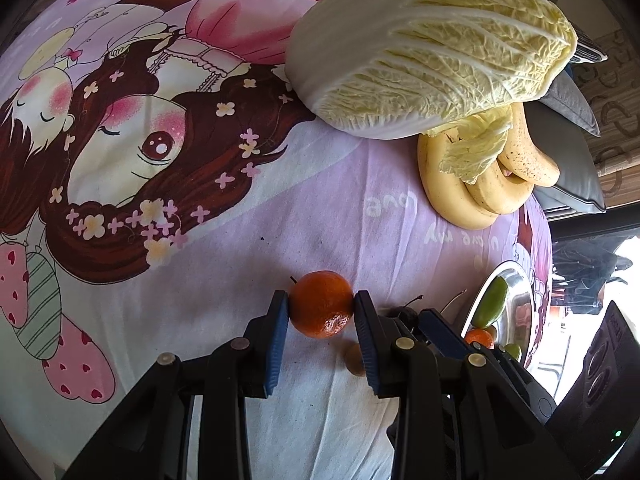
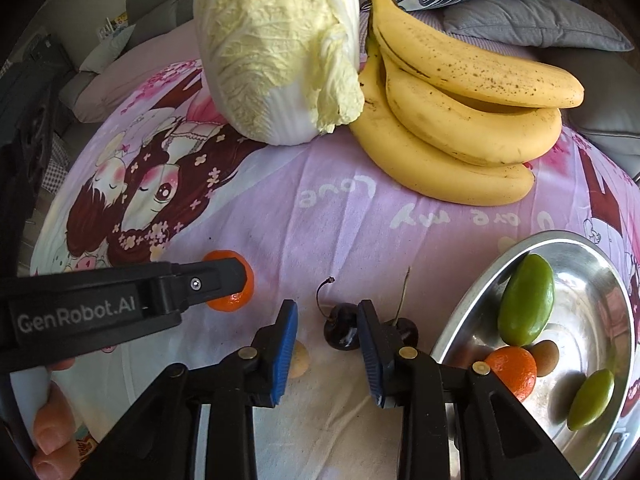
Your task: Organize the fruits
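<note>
Orange peel sits pinched between the blue pads of my left gripper (image 1: 322,306): I hold a mandarin (image 1: 322,304) there, just off the pink cartoon sheet (image 1: 280,216). My right gripper (image 2: 328,322) has its jaws parted and holds nothing; a dark cherry (image 2: 340,326) lies between them, close against the right-hand pad, and I cannot tell if it touches. A second cherry (image 2: 406,330) hides partly behind that finger, and a small tan fruit (image 2: 300,358) lies by the other one.

Just to the right, the steel bowl (image 2: 600,264) already has a share: two green fruits (image 2: 526,300), one mandarin and one small brown fruit. So I judge the sorting about half done. Left to go in are the mandarin in my grip, both cherries and the tan fruit. Farther off, the bananas (image 2: 460,120) lie against the cabbage (image 2: 276,44), untouched; whether they belong in the bowl I cannot say.
</note>
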A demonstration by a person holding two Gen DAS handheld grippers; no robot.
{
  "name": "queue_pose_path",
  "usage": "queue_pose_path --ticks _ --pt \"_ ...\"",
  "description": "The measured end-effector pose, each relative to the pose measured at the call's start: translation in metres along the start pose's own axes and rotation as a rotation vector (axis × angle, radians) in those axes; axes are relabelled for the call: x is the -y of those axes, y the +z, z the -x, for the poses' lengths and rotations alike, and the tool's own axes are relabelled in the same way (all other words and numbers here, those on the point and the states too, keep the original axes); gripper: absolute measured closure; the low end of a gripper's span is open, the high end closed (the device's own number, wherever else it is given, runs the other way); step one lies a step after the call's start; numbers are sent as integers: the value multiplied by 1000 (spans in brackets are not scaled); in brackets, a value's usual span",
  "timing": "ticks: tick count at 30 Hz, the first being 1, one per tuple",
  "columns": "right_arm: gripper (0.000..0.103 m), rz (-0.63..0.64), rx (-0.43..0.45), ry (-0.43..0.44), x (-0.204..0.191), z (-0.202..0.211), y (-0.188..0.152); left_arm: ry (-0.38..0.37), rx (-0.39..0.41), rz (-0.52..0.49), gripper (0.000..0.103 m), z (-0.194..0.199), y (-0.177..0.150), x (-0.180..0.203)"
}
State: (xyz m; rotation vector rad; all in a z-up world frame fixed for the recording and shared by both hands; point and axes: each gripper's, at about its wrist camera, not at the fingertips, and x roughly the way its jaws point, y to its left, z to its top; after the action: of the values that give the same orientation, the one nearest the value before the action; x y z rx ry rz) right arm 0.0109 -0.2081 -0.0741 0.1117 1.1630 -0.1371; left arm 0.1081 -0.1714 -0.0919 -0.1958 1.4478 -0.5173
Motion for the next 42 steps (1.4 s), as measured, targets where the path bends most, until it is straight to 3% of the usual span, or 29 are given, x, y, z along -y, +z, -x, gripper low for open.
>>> queue_pose_path --ticks 28,34,42 --pt "71 135 -8 -207 -21 -16 -1 6 -13 -2 68 -2 2 1" --pt "77 119 -4 -183 -22 -19 -5 -1 -20 -9 68 -2 1 0" --pt "77 76 -7 -140 -7 -16 -4 -14 -48 -68 68 -9 2 16"
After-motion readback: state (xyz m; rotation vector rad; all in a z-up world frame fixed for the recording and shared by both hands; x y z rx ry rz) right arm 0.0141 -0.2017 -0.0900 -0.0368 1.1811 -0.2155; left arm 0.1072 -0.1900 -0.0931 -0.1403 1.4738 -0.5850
